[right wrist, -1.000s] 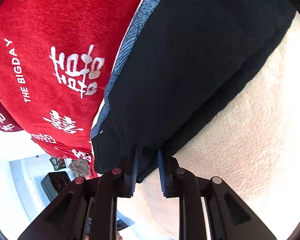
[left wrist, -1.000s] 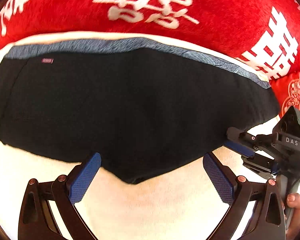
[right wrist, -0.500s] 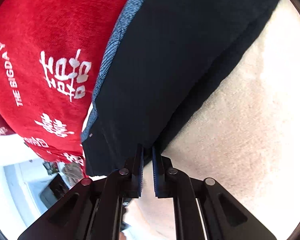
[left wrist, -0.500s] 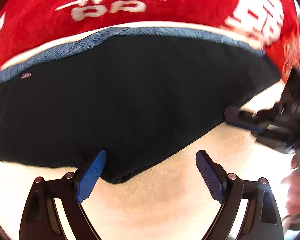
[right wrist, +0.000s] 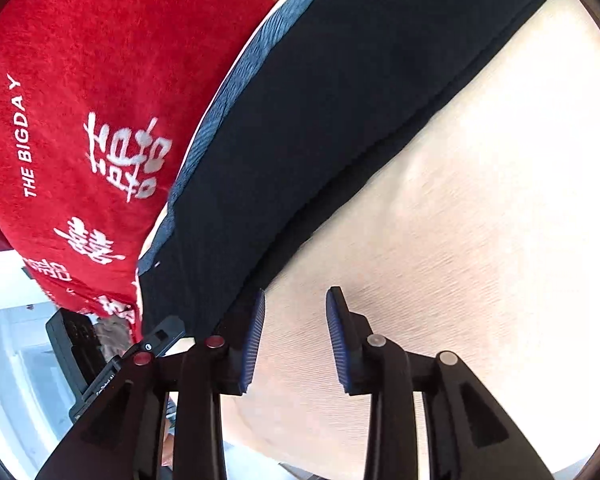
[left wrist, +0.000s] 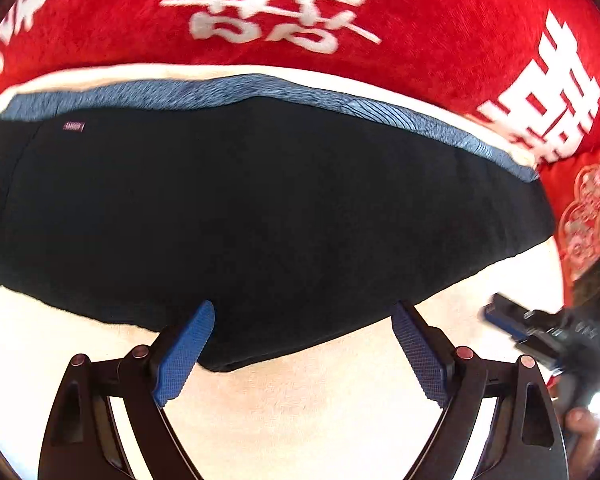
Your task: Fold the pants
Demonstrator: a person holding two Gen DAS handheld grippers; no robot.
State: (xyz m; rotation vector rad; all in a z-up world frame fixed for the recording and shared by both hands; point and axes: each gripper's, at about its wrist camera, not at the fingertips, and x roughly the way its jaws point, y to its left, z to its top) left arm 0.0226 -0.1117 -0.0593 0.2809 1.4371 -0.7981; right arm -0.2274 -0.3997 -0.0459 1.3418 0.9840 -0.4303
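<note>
right gripper (right wrist: 294,336) let go, jaws now parted | left gripper (left wrist: 302,350) jaws wide, empty | pants (left wrist: 240,216) flat on cream towel (right wrist: 460,220) | red blanket (left wrist: 440,32) behind

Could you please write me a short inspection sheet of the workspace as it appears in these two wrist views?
Surface: cream textured cover, bare near both grippers.
Job's things: black pants lying flat, folded, grey-blue waistband on the far edge.
Clutter: red blanket with white characters beyond the waistband.
Grippers: left gripper jaws wide open, straddling the near fold of the pants; right gripper jaws open over the cover, holding nothing.
Cables: nothing seen.
Surroundings: a pale room and a dark box-like object past the blanket, too blurred to identify.
</note>
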